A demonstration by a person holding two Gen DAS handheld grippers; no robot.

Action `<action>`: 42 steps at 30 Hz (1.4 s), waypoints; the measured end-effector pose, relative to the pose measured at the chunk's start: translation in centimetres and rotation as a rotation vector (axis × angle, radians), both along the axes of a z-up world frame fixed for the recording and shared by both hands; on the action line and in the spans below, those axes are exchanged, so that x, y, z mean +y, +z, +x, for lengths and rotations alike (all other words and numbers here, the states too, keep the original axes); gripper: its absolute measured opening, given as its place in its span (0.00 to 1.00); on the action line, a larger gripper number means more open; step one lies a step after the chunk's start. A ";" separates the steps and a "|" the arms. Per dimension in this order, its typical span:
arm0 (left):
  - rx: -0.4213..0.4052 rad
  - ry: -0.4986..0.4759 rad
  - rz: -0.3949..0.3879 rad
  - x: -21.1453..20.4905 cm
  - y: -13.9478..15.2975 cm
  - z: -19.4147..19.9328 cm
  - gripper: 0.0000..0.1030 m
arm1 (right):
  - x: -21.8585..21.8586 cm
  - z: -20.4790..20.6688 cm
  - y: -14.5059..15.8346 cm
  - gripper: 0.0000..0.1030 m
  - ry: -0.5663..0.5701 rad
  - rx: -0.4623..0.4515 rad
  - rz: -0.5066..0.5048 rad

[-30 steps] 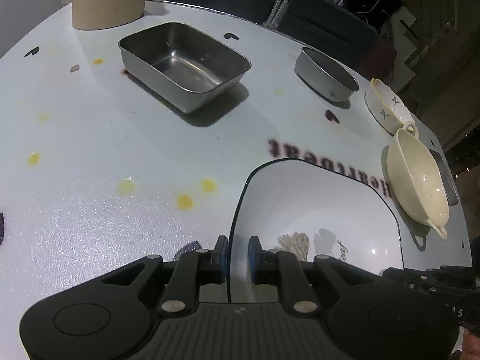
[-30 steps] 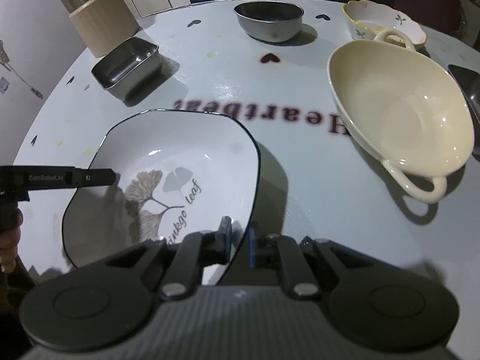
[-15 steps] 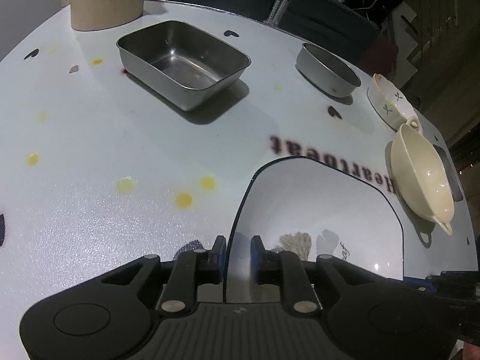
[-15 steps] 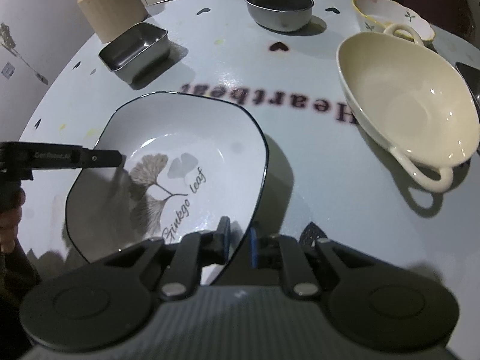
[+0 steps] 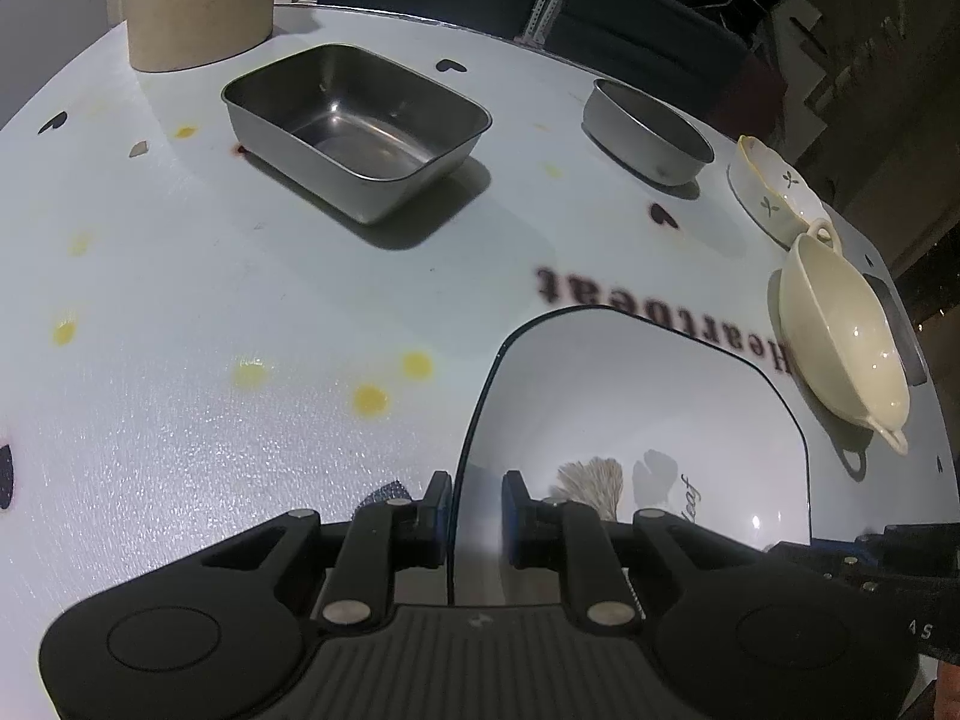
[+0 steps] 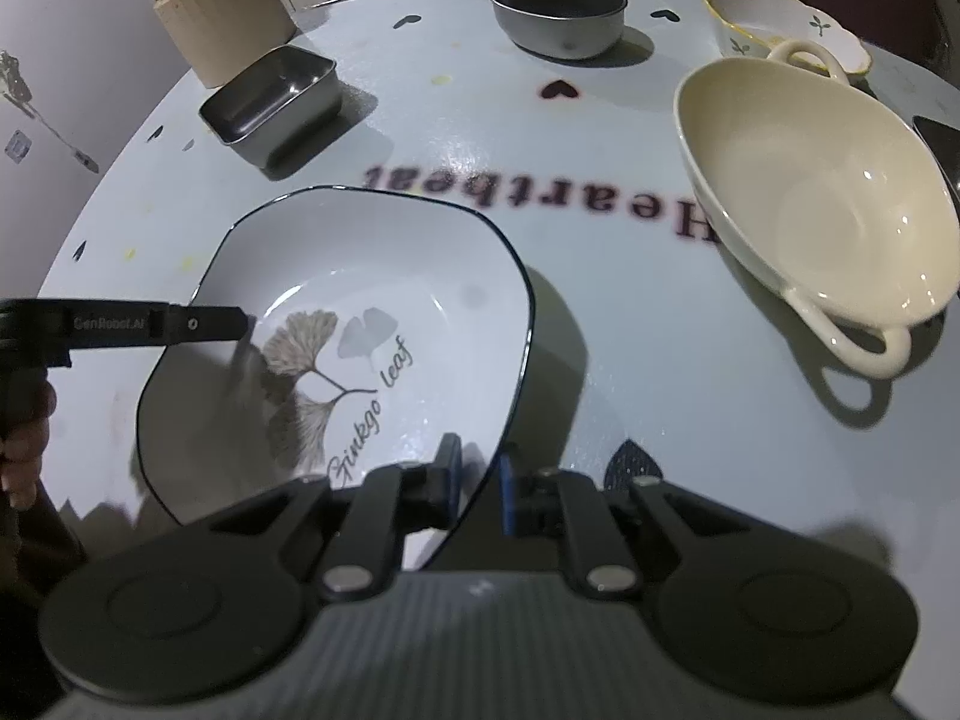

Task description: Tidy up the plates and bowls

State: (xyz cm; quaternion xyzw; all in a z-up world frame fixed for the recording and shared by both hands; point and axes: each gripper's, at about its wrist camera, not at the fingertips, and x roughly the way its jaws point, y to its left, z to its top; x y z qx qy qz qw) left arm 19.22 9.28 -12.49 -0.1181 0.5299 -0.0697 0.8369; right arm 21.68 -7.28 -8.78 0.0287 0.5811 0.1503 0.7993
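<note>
The round pale table [image 6: 420,138], printed with "Heartbeat" and little hearts, is spread with dishes, and dark chairs are parked behind it in a dim, cluttered room.

The big white ginkgo-leaf plate [image 6: 384,276] is gripped from both sides at the near edge of the table. The left gripper [image 5: 474,516] is clamped on its left rim and the right gripper [image 6: 480,474] on its right rim, probably because something that wide and shallow gets carried more steadily from two sides.

Off to the right, the cream handled bowl [image 6: 822,204] is parked near the plate, so stacking there looks likely. Further back, the steel tray [image 5: 360,126], round steel bowl [image 6: 558,15] and small flowered dish [image 6: 780,24] are left well apart, with a wooden canister [image 5: 198,6] at the far edge.
</note>
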 end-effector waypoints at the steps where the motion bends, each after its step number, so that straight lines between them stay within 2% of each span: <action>1: 0.003 0.000 0.001 0.0 0.0 0.0 0.18 | -0.1 0.0 0.0 0.15 0.000 0.000 0.002; 33: 0.011 -0.075 0.025 -0.3 0.0 0.0 0.18 | -1.0 -0.2 0.0 0.13 -0.062 -0.017 0.043; 42: 0.014 -0.101 0.056 -0.7 0.1 -0.2 0.23 | -0.6 -0.4 0.1 0.14 -0.052 -0.030 0.022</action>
